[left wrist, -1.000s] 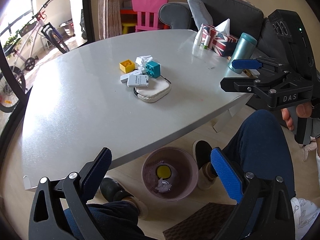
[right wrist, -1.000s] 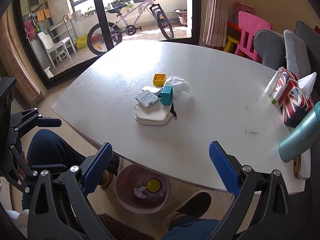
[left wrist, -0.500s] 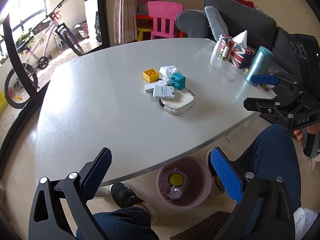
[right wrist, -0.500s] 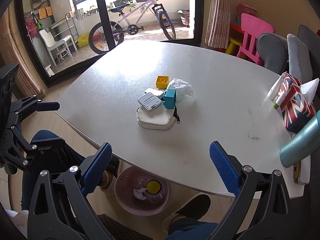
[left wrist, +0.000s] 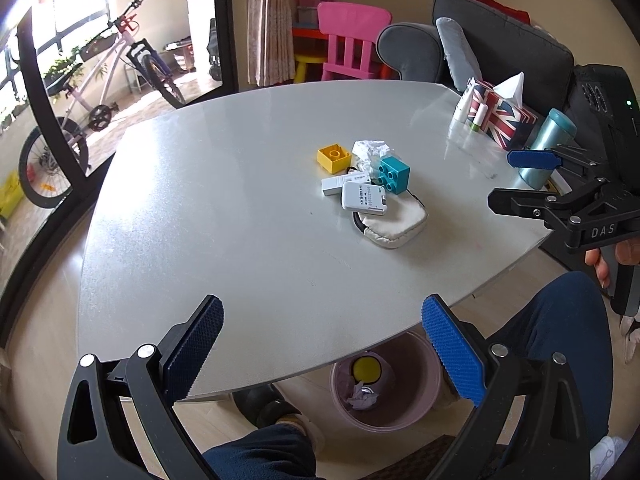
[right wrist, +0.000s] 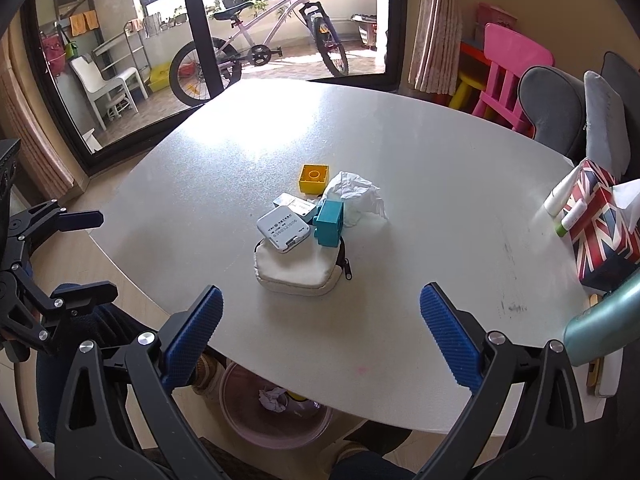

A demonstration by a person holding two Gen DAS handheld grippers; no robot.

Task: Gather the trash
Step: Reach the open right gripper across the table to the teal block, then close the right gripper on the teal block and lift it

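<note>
A crumpled tissue (right wrist: 354,196) lies mid-table at frame centre, touching a teal block (right wrist: 330,223), well beyond the right gripper (right wrist: 320,334) and the left gripper (left wrist: 322,346), both with jaws apart and empty. One yellow block (right wrist: 314,178), two white cards, one pouch (right wrist: 298,270).

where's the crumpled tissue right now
The crumpled tissue lies near the middle of the table, touching the teal block and just right of the yellow block in the right wrist view; neither tool holds it.
</note>
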